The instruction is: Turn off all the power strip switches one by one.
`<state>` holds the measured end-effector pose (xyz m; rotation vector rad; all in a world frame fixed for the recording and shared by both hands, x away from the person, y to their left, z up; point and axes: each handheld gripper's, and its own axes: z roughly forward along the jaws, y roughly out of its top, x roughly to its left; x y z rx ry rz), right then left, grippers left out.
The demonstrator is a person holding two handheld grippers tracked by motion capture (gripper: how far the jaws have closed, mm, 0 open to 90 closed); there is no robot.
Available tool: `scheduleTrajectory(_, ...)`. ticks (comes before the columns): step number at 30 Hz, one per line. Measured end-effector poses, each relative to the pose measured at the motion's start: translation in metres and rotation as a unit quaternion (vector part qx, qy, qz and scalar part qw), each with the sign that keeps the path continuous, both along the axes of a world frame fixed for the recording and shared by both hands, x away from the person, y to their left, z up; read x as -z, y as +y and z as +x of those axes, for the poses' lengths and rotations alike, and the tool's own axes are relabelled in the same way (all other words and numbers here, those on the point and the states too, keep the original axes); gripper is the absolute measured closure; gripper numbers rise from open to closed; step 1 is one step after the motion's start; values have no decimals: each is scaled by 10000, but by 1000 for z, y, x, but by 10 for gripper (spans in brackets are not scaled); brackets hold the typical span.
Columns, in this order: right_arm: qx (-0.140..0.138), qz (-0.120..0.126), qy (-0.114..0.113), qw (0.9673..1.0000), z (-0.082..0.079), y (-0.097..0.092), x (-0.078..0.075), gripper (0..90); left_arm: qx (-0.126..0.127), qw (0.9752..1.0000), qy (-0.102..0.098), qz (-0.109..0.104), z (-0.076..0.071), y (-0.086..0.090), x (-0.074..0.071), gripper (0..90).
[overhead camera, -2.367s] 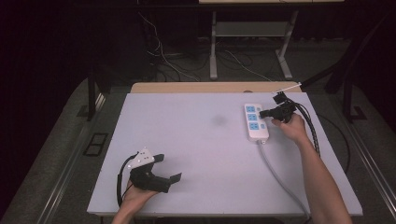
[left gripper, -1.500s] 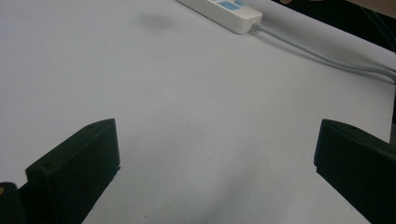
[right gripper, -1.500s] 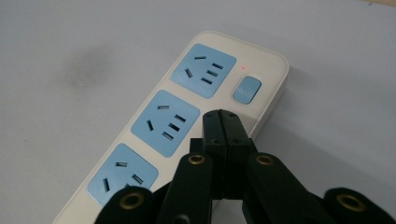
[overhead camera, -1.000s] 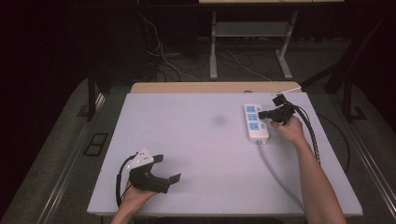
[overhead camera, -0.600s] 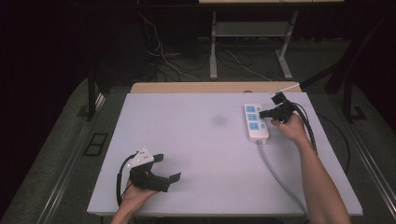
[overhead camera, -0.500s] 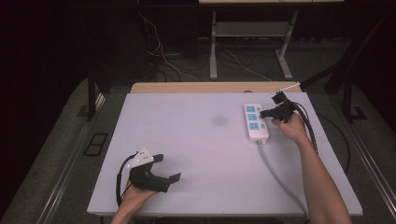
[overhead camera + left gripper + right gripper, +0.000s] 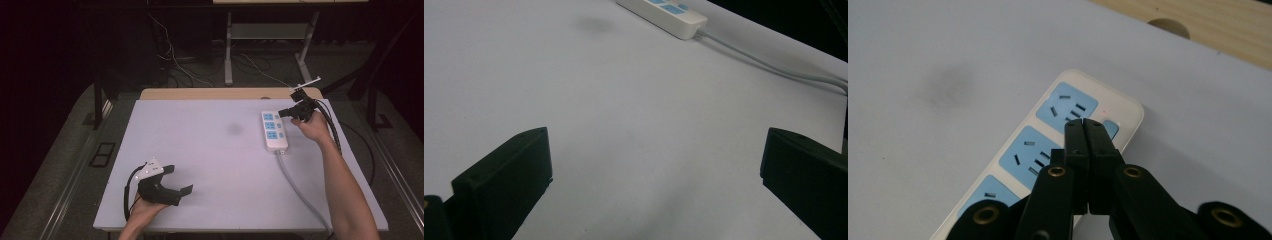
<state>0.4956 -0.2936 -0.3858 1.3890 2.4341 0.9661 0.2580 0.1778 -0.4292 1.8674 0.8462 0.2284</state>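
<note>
While jaws meet | power strip (image 7: 1048,150): blue sockets, writing unreadable

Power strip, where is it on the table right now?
In the high view the power strip lies at the table's far right, beside the shut right gripper, its cord running toward the near edge.

A white-topped table (image 7: 210,150) bore a white power strip (image 7: 274,131) with blue sockets near its far right corner, its grey cord (image 7: 300,190) trailing toward the near edge.
</note>
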Motion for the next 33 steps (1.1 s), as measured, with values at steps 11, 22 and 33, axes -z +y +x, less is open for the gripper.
scheduleTrajectory(11,196,164,-206,9995,14,-3,-13,898,-15,10000,-1,-22,0,2,0,0)
scheduleTrajectory(22,547,325,-76,9979,23,-3,10,899,-20,10000,-27,-20,0,3,-1,0)
scheduleTrajectory(33,683,451,187,9965,22,-6,36,898,-27,10000,-50,-27,-1,4,-2,0)
